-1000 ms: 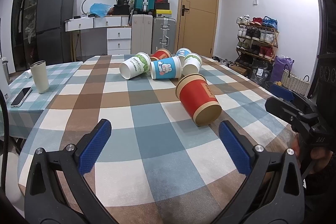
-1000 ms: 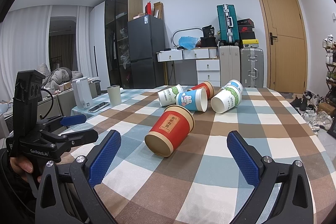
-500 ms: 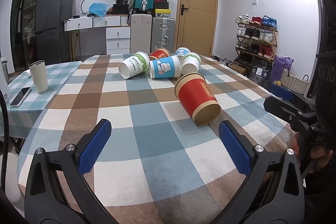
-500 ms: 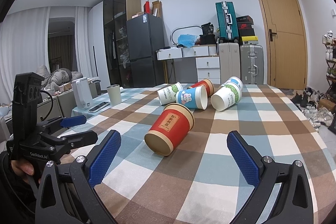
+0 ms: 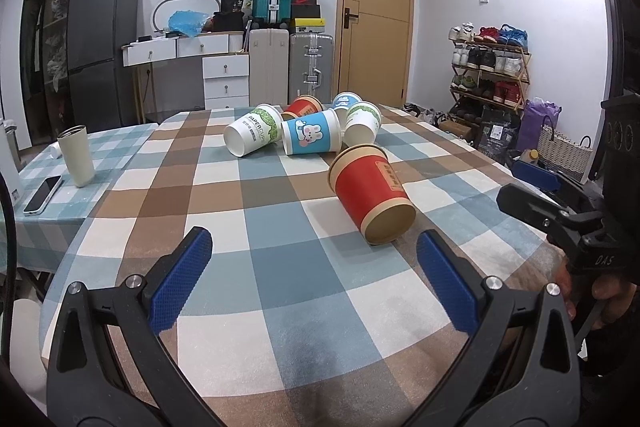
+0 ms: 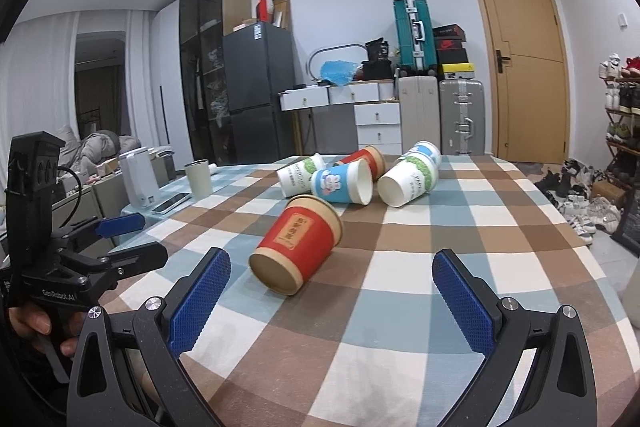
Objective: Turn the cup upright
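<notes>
A red paper cup lies on its side on the checked tablecloth, base toward me; it also shows in the right wrist view. Behind it lie several more cups on their sides: a blue rabbit cup, a white-green cup, another white-green cup and a second red cup. My left gripper is open and empty, a short way in front of the red cup. My right gripper is open and empty, just in front of the red cup.
A cream tumbler stands upright at the far left beside a phone. A white appliance stands at the table's left side. The table's right edge drops to the floor with shoes. Suitcases and drawers stand behind.
Both grippers have come slightly closer to the red cup, which looks a little larger and nearer in both views. Both stay open.
</notes>
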### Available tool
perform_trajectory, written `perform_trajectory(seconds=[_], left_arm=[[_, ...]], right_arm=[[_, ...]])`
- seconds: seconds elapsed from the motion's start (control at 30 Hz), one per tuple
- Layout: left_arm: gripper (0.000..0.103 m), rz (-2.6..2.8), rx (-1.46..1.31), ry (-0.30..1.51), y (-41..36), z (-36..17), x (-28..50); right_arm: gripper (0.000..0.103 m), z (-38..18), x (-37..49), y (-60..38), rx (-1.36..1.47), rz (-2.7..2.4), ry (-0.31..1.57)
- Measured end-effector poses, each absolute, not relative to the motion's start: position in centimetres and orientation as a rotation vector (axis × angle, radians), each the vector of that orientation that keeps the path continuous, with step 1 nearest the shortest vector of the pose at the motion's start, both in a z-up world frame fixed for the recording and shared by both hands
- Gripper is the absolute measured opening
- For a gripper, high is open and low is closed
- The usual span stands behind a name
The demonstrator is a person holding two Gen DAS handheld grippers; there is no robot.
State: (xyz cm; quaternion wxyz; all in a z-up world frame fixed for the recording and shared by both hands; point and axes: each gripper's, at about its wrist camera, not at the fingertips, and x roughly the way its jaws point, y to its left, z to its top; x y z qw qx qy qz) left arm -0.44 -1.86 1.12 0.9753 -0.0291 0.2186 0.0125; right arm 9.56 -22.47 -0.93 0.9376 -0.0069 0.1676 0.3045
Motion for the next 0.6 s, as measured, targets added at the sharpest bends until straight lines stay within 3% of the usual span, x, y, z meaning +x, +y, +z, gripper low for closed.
perform_trajectory(seconds=[0.6], left_arm=[[0.102, 0.028, -0.114, 0.586, -4.3, 1.6, 7.3]], right_arm=[[0.103, -0.3, 11.2, -23.8, 0.006, 0.534, 0.378]])
